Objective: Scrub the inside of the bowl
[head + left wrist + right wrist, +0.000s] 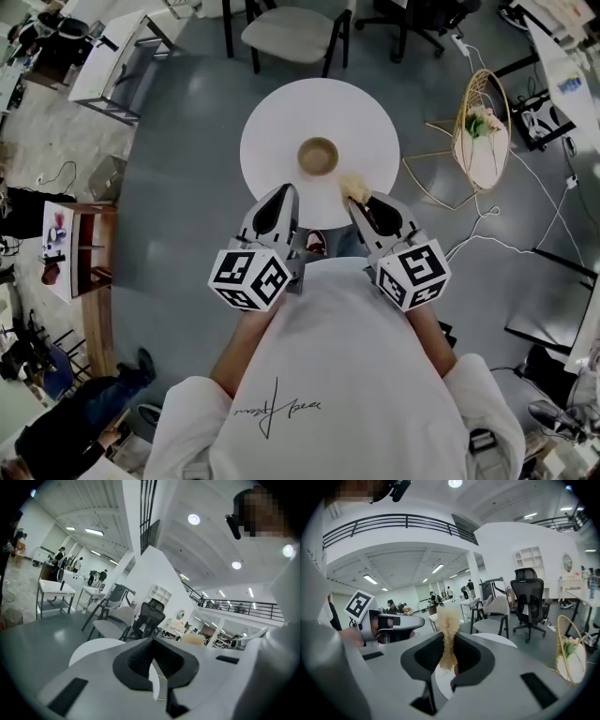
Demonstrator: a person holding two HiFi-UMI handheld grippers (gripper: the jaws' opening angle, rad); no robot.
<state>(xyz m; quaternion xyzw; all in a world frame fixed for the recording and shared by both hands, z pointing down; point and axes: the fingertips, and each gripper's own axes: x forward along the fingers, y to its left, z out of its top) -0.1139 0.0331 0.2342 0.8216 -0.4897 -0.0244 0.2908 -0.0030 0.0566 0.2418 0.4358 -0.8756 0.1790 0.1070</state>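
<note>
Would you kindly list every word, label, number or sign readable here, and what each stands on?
Person's white T-shirt: black handwritten script, upside down, too cursive to read.
Two black-and-white marker cubes: square patterns only, no letters.
Nothing else legible.

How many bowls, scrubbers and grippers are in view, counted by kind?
bowl: 1
scrubber: 1
grippers: 2, the left gripper and the right gripper
Total: 4
</note>
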